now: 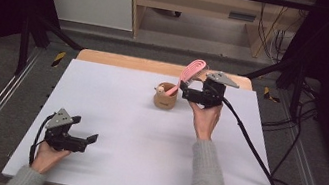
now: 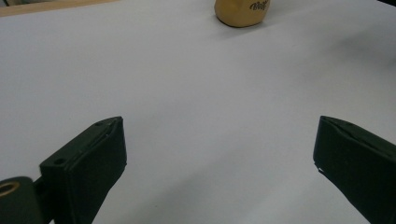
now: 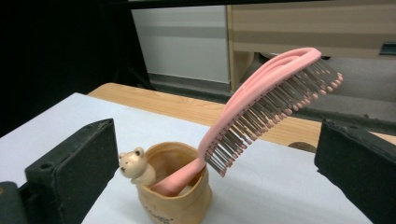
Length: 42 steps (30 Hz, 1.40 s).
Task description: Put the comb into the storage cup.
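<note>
In the high view, the pink hairbrush [image 1: 191, 72] is standing handle-down in the tan cup [image 1: 165, 96], leaning toward the right gripper [image 1: 187, 89] just beside it. The left gripper [image 1: 85, 130] is sitting well apart.

The left gripper view is showing jaws spread wide, gripping nothing.

The right gripper view is showing jaws wide apart — holding nothing — the hairbrush [image 3: 261, 105] between them, untouched.

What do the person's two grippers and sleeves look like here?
Both the left gripper and the right gripper are black, with two blocky matte jaws and a grey three-cornered plate on top. A black cable trails from each. The person wears grey knitted sleeves.
</note>
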Available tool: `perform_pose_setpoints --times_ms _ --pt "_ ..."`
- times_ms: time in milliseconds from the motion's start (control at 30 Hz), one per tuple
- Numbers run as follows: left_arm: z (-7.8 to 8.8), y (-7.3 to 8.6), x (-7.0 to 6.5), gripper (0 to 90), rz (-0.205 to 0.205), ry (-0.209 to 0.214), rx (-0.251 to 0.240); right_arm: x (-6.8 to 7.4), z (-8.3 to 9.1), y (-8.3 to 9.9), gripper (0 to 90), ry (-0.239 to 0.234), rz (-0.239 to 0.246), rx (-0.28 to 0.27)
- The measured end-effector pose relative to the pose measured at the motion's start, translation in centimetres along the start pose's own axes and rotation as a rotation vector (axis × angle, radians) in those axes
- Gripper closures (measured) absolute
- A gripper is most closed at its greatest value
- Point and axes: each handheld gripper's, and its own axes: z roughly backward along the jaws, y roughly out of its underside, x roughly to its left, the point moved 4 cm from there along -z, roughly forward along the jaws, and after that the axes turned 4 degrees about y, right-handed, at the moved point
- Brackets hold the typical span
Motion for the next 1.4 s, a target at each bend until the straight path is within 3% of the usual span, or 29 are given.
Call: perform_pose_setpoints --times_ms 233,733,1000,1400 --pt "0.0 0.0 0.0 2.4 0.000 0.001 -0.001 0.6 1.3 0.0 0.0 -0.034 0.048 0.007" --pt "-0.1 0.0 -0.1 2.4 -0.006 0.004 0.004 1.6 5.0 0.5 0.1 -0.167 0.078 -0.020" --pt "-0.1 0.0 -0.1 2.4 -0.006 0.003 0.006 1.6 6.7 1.5 0.1 -0.197 0.078 -0.026" --pt "-0.2 0.0 -0.1 2.4 -0.008 0.002 0.007 2.1 8.6 3.7 0.1 -0.245 0.134 -0.007"
